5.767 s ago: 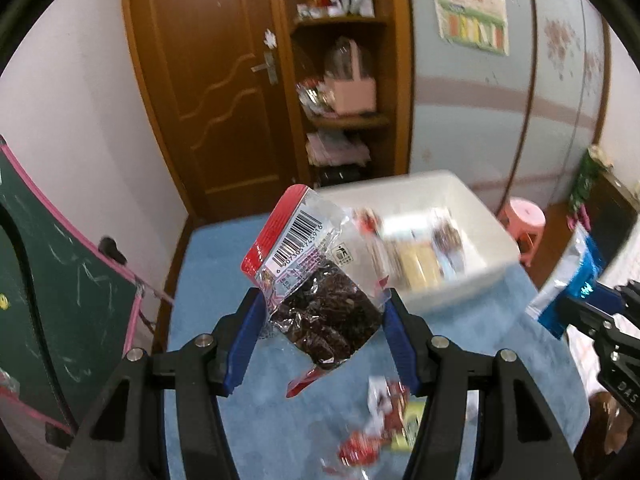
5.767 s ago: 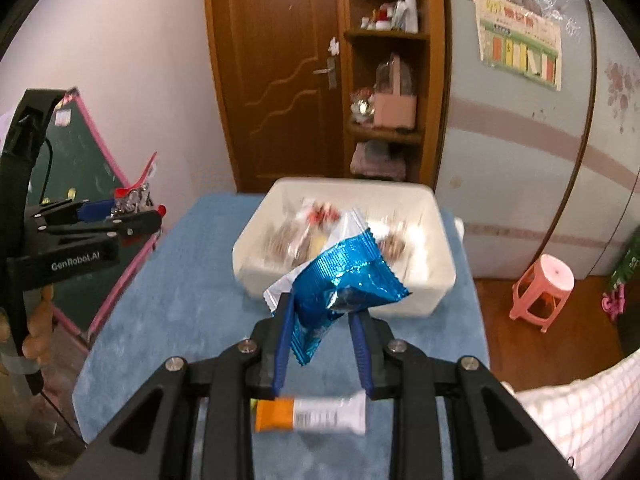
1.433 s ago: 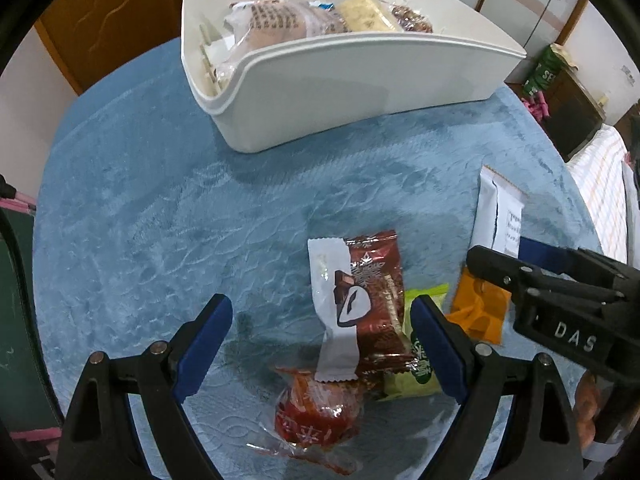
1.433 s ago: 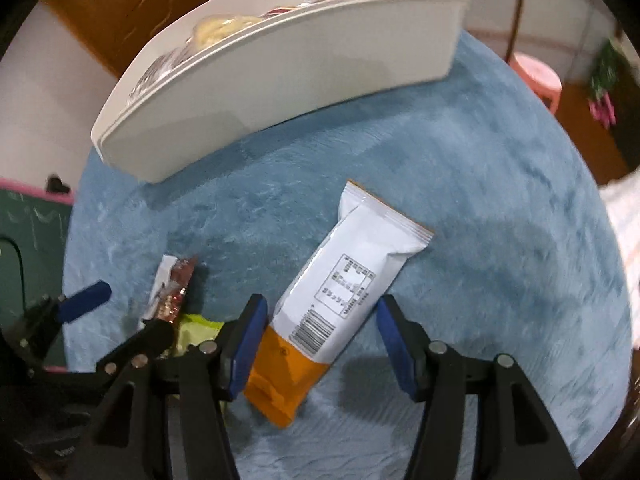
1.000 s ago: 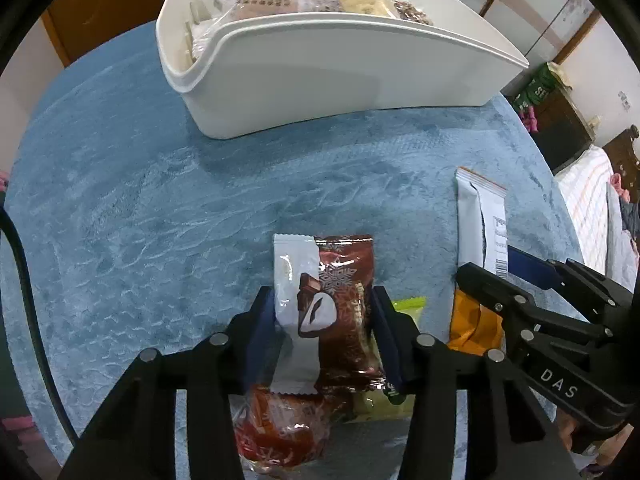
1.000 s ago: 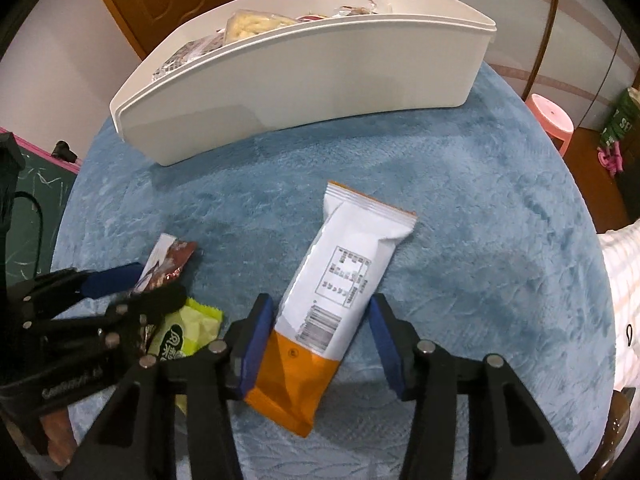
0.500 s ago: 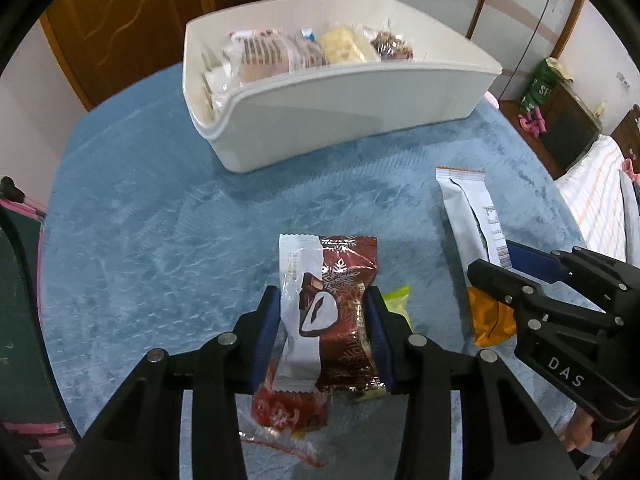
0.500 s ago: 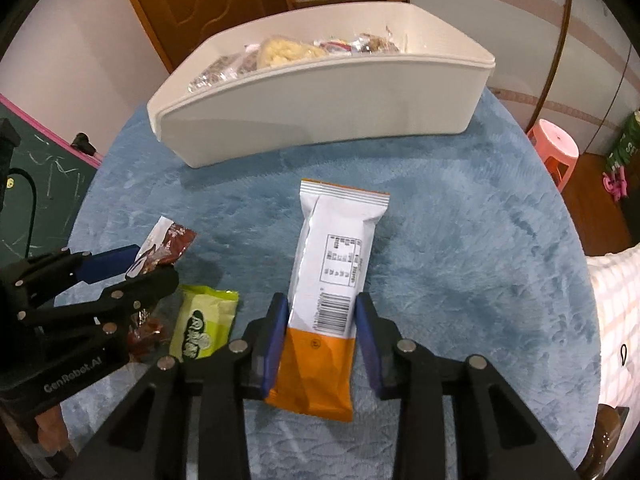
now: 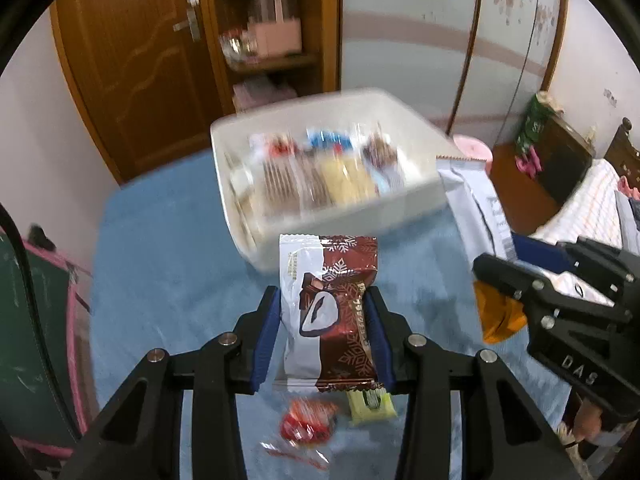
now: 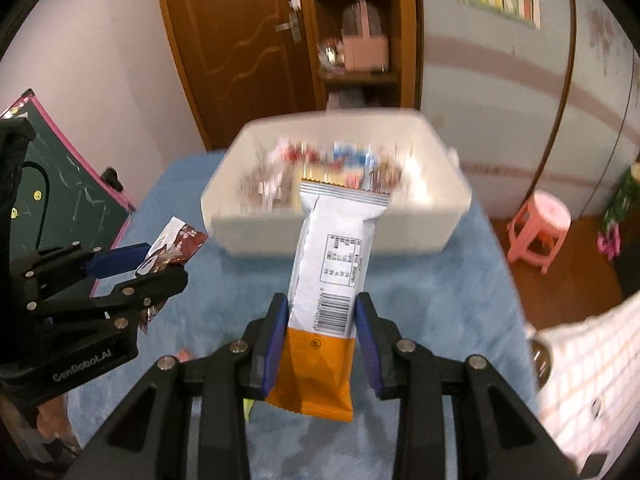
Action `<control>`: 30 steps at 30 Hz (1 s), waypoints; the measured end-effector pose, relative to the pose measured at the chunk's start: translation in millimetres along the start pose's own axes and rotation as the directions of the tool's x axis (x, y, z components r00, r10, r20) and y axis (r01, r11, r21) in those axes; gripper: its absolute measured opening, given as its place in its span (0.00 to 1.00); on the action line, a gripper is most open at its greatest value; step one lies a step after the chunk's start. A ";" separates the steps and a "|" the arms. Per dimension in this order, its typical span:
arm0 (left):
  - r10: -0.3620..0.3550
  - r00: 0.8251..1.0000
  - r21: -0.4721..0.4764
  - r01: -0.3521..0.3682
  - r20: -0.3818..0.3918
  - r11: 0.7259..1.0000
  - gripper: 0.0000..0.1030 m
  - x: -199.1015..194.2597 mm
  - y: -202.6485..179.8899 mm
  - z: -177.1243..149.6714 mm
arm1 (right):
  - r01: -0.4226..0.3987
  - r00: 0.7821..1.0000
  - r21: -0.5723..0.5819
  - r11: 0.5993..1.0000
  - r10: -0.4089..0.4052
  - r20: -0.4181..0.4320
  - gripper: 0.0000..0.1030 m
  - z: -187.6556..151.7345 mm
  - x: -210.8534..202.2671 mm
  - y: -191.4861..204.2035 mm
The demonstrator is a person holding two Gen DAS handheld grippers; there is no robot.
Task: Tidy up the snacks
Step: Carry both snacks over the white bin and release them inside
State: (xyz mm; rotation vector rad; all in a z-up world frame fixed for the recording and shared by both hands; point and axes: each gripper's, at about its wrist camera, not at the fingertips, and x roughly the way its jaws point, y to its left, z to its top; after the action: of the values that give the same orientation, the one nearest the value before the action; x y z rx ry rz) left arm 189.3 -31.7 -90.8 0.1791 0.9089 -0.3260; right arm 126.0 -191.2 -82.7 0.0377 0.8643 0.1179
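Observation:
My left gripper [image 9: 324, 320] is shut on a brown and white snack pack [image 9: 328, 304] and holds it above the blue table, short of the white bin [image 9: 400, 208]. My right gripper [image 10: 322, 328] is shut on a white and orange snack bar [image 10: 332, 280], also lifted in front of the bin [image 10: 416, 232]. The bin holds several wrapped snacks. Each gripper shows in the other's view: the right one [image 9: 496, 276] at the right, the left one [image 10: 160, 264] at the left.
A red candy pack [image 9: 308, 424] and a green pack [image 9: 372, 404] lie on the blue tablecloth [image 9: 168, 256] under my left gripper. A chalkboard [image 10: 52, 184] stands to the left. A pink stool [image 10: 540, 220] and a bed [image 10: 592, 368] are to the right.
Both grippers closed on their packs and lifted them off the table. The views tilted up toward the bin and the room behind it.

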 end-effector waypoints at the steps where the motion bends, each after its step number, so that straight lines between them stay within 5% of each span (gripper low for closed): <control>1: 0.013 1.000 0.004 -0.013 0.028 1.000 0.39 -7.2 1.1 10.4 | 0.011 1.000 -0.014 1.000 -0.010 0.024 0.34 9.8 -3.4 2.2; 8: 0.095 0.985 0.000 -0.096 0.144 0.995 0.39 -26.7 7.2 70.1 | 0.079 0.982 -0.081 0.994 -0.064 0.175 0.34 86.5 -21.1 -0.8; 16: 0.160 0.971 -0.038 -0.156 0.175 0.987 0.39 1.3 15.2 126.3 | 0.103 0.972 -0.085 0.991 -0.082 0.220 0.34 157.1 -2.2 -11.1; 30: 0.137 0.990 -0.131 -0.132 0.032 0.983 0.40 101.2 32.8 147.0 | 0.061 0.998 -0.049 0.997 -0.062 -0.020 0.36 189.6 112.9 -41.0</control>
State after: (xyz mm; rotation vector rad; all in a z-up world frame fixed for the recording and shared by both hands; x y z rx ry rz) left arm 367.7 -63.6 -82.1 0.1140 0.8697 -0.1443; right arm 346.4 -215.7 -48.4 -0.0352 0.8830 0.0813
